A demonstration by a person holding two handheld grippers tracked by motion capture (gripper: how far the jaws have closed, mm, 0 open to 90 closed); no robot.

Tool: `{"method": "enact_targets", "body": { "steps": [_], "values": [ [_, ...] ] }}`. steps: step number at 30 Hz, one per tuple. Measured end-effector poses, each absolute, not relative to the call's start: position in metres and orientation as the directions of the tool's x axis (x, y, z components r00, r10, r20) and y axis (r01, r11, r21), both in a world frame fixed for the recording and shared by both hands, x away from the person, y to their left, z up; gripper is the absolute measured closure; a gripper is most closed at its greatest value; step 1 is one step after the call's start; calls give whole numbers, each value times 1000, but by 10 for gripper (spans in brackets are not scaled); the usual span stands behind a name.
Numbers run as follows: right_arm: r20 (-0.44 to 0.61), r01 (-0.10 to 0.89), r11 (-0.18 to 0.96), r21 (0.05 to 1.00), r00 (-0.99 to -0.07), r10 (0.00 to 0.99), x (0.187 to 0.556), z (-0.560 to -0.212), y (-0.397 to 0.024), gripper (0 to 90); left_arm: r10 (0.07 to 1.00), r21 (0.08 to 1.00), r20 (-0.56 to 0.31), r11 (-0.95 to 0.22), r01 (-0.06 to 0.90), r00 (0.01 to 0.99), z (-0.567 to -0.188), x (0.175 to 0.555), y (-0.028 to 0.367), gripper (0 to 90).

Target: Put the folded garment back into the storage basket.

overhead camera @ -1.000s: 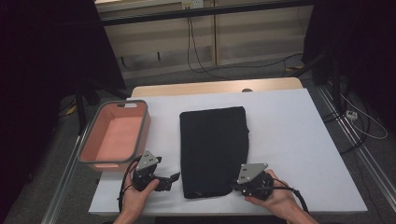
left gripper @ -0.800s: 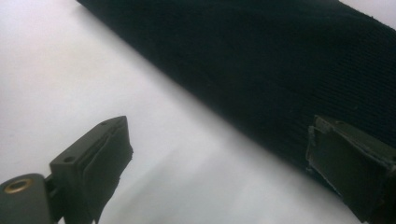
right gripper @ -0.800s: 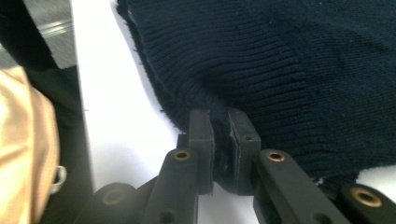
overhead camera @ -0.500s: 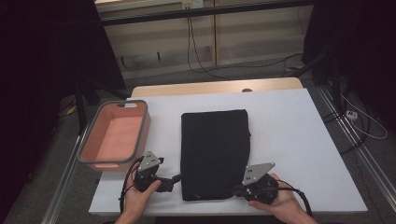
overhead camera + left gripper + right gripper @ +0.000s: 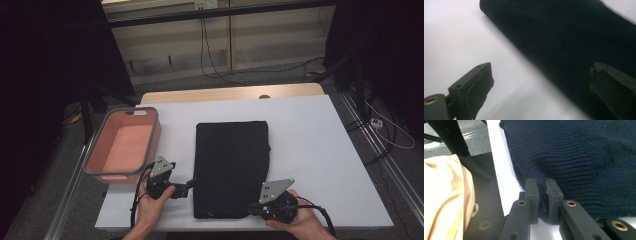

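A folded dark knit garment (image 5: 231, 167) lies flat in the middle of the white table. My right gripper (image 5: 252, 210) is at its near right corner, and in the right gripper view the jaws (image 5: 541, 192) are shut on a pinch of the ribbed hem (image 5: 574, 165). My left gripper (image 5: 190, 186) sits at the garment's left edge near the front. The left gripper view has its jaws (image 5: 541, 82) wide open, one finger (image 5: 477, 87) over bare table and the other finger (image 5: 614, 85) over the dark cloth (image 5: 579, 42), nothing pressed between them.
A pink tub with a grey rim (image 5: 95, 165) stands at the table's left edge, close beside my left hand. Bare white table (image 5: 320, 150) stretches to the right of the garment. Cables and a shelf lie on the floor beyond the far edge.
My right gripper has slid a little toward the near edge, keeping the garment's corner. My left gripper has stayed at the left edge.
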State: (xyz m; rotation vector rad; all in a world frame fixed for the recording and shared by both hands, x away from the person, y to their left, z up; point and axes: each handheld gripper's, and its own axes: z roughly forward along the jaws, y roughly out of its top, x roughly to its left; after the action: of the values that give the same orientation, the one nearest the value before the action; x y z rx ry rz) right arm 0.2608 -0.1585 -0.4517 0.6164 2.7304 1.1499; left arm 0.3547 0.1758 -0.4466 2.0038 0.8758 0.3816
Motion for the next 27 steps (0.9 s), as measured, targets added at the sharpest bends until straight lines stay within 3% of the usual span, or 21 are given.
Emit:
{"method": "enact_targets", "body": {
  "steps": [3,7,17,27],
  "values": [
    [47,322,633,704,-910,412,261,-452,-158,826,707,811,-124,-332,481,697,-445,371,166,78],
    [43,318,636,703,-912,408,262,-453,-158,826,719,807,-138,-317,499,681,-439,391,156,86],
    [31,306,640,705,-914,404,262,-454,-156,824,724,814,-121,-319,485,679,-428,429,144,96],
    [30,303,644,702,-917,399,263,-455,-156,823,775,793,-47,-354,495,630,-426,462,127,130]
  ]
}}
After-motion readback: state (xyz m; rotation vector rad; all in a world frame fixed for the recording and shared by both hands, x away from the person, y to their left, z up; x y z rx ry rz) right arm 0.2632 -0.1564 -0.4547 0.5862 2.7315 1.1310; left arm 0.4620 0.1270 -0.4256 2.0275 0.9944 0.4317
